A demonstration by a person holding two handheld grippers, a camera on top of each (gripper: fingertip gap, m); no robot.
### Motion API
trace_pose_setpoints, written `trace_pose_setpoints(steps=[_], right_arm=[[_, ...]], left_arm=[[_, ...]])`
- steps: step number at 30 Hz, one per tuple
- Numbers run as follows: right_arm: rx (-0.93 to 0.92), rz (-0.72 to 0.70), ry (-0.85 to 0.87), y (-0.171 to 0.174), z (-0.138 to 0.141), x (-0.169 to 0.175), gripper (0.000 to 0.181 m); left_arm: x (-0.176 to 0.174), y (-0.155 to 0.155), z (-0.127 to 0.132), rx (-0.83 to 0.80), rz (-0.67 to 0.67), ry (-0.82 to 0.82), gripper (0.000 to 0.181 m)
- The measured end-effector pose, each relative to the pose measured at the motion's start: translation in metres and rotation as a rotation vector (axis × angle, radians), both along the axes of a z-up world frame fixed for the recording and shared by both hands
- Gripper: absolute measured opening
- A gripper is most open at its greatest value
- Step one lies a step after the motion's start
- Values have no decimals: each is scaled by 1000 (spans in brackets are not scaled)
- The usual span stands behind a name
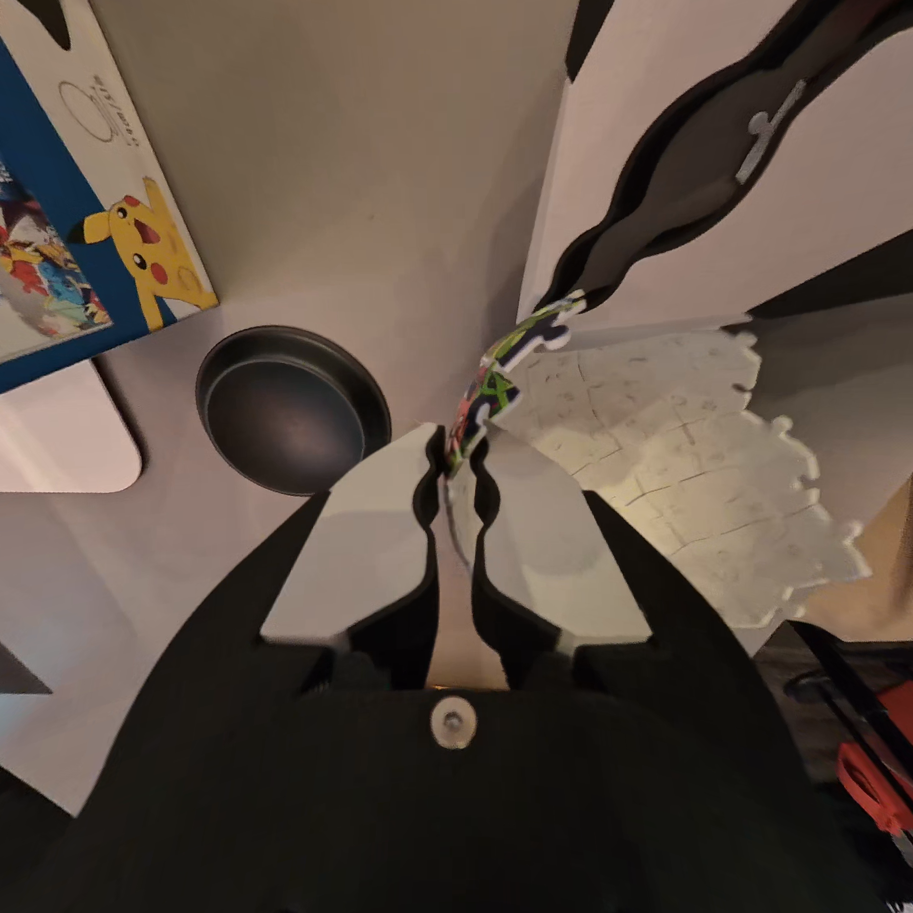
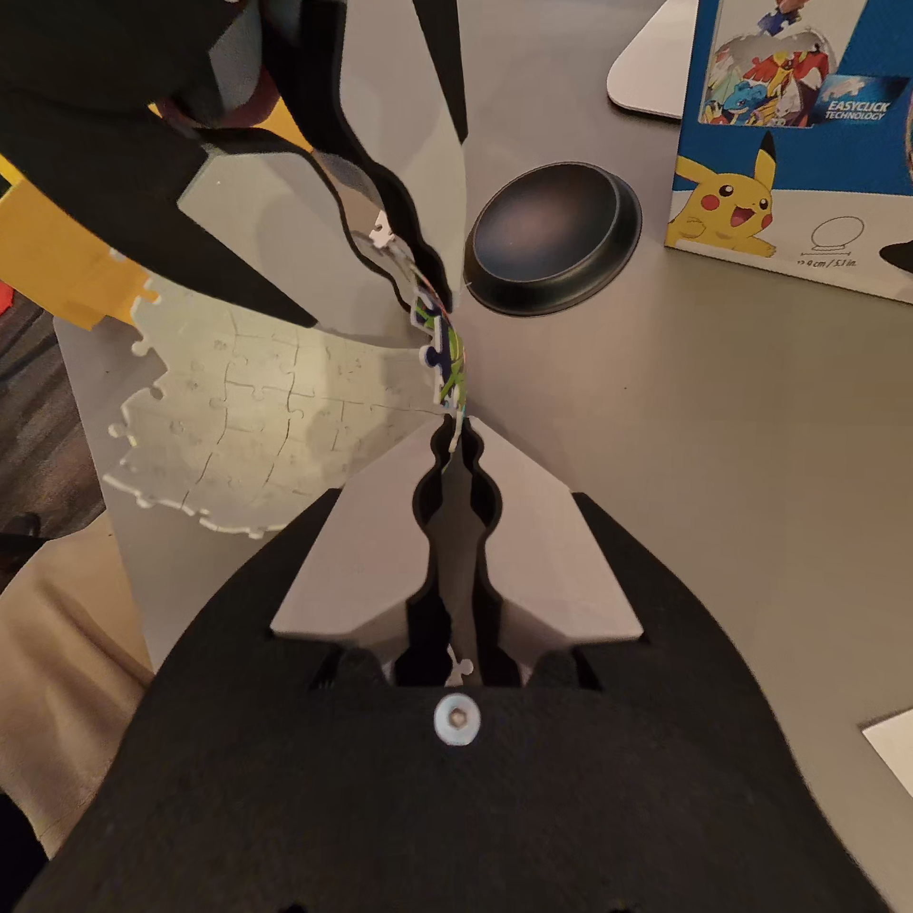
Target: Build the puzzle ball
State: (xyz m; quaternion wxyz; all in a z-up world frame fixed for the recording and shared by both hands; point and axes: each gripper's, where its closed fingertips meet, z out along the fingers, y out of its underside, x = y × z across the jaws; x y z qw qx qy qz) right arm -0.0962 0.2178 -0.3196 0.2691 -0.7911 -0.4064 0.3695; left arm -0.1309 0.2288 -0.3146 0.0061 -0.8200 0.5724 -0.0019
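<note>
Half-built puzzle ball (image 1: 667, 469), white inside, printed rim.

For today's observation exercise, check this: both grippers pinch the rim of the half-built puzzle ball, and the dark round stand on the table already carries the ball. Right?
One thing is wrong: the dark round stand is empty, as the right wrist view shows. The left gripper and right gripper do pinch the rim of the half-built puzzle ball, held clear of the stand.

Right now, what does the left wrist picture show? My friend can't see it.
Two grippers, left gripper near and right gripper far, pinch opposite ends of a curved, partly built puzzle ball shell above a grey table. A dark round stand and the puzzle box sit behind.
</note>
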Motion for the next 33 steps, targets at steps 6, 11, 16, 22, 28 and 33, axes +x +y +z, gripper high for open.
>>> trace_pose_setpoints(steps=[6,11,16,22,28,33], right_arm=[[5,-3,-5,0,-2,-1,2],[2,0,-3,0,-3,-1,2],[-10,35,8,-2,-4,-2,2],[-35,63,19,-2,-5,-3,4],[-17,94,7,-4,-5,-5,2],[33,109,-32,-5,-6,-4,1]], left_arm=[[0,-5,-1,-58,10,-37,4],[-1,-8,-1,-87,26,-59,4],[-3,-11,-4,-127,44,-78,4],[-4,-14,-5,-147,53,-97,4],[-6,-16,-6,-166,64,-110,4],[-5,-16,-6,-170,68,-124,4]])
